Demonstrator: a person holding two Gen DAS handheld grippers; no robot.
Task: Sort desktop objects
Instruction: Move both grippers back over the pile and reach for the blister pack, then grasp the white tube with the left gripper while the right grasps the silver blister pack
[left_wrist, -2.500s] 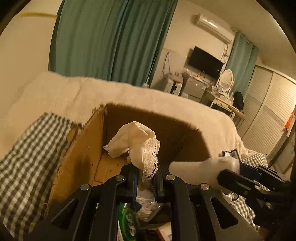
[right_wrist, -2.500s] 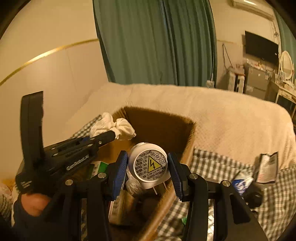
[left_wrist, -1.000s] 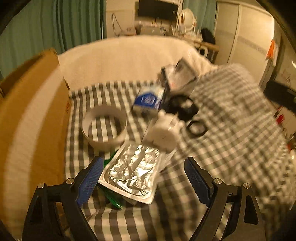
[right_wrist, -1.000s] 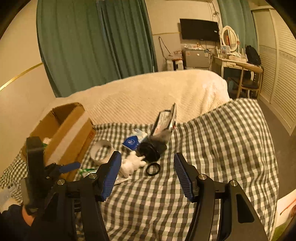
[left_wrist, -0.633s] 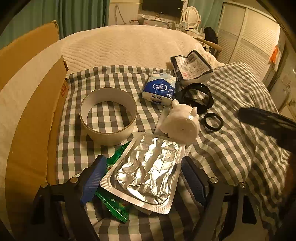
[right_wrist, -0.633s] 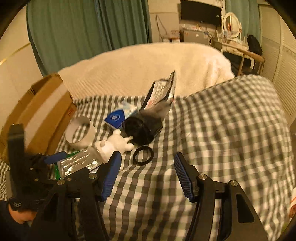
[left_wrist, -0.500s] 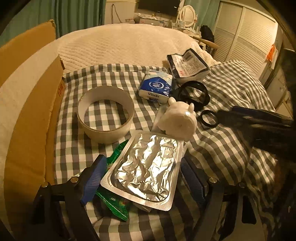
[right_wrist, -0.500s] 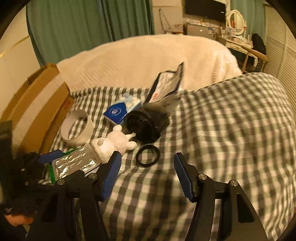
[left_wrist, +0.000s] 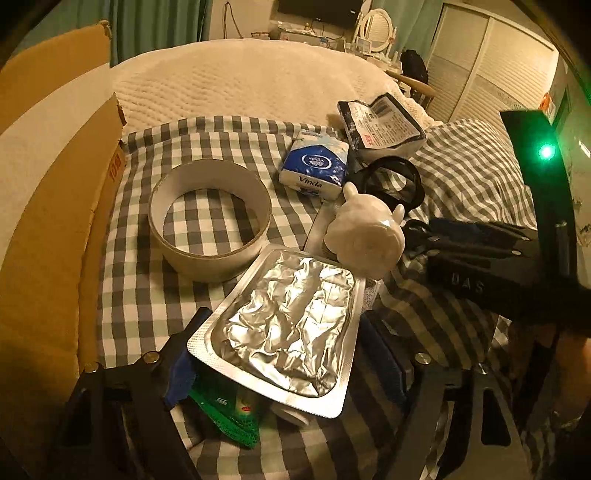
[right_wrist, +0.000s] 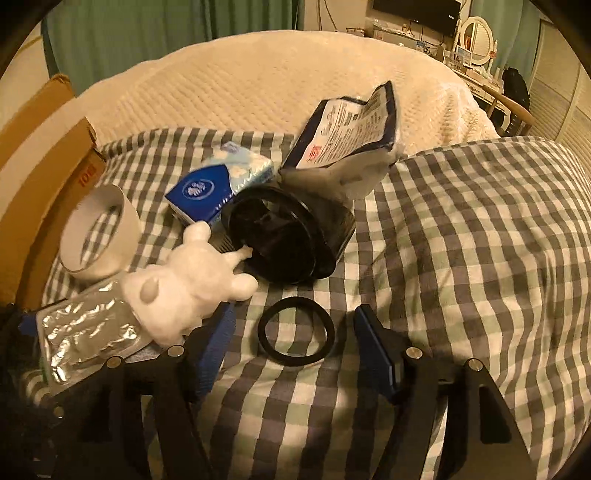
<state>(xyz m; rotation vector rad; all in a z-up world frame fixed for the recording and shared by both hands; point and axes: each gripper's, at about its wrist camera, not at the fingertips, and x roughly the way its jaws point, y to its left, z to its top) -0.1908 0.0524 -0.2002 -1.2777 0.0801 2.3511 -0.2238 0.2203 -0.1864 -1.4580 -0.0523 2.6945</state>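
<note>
The left gripper (left_wrist: 280, 354) points down at the foil blister pack (left_wrist: 284, 328), which lies tilted on top of a green packet (left_wrist: 225, 410). Its jaws are closing with the pack between them, one blue pad at each long side, but the pads do not seem to press on it yet; the grip is probably chosen across the narrow width because the pack is flat and stiff.

The right gripper (right_wrist: 291, 339) is low over the checked cloth (right_wrist: 480, 258) with the small black ring (right_wrist: 295, 332) between its jaws. These jaws are closing too, and a gap remains on both sides of the ring, so nothing is held.

The objects to sort lie close together on the cloth, just beside the cardboard box (left_wrist: 48, 206), which is likely where they go. Counted:

- one blister pack
- one green packet
- one roll of tape (left_wrist: 209, 218)
- one white toy figure (right_wrist: 184, 284), leaning on the blister pack
- one Vinda tissue pack (left_wrist: 316, 166)
- one black lens hood (right_wrist: 288, 240), lying on its side
- one small black ring
- one dark printed pouch (right_wrist: 351, 136), propped behind the hood

That makes eight things outside the box. Each hand seems to be taking one object.
</note>
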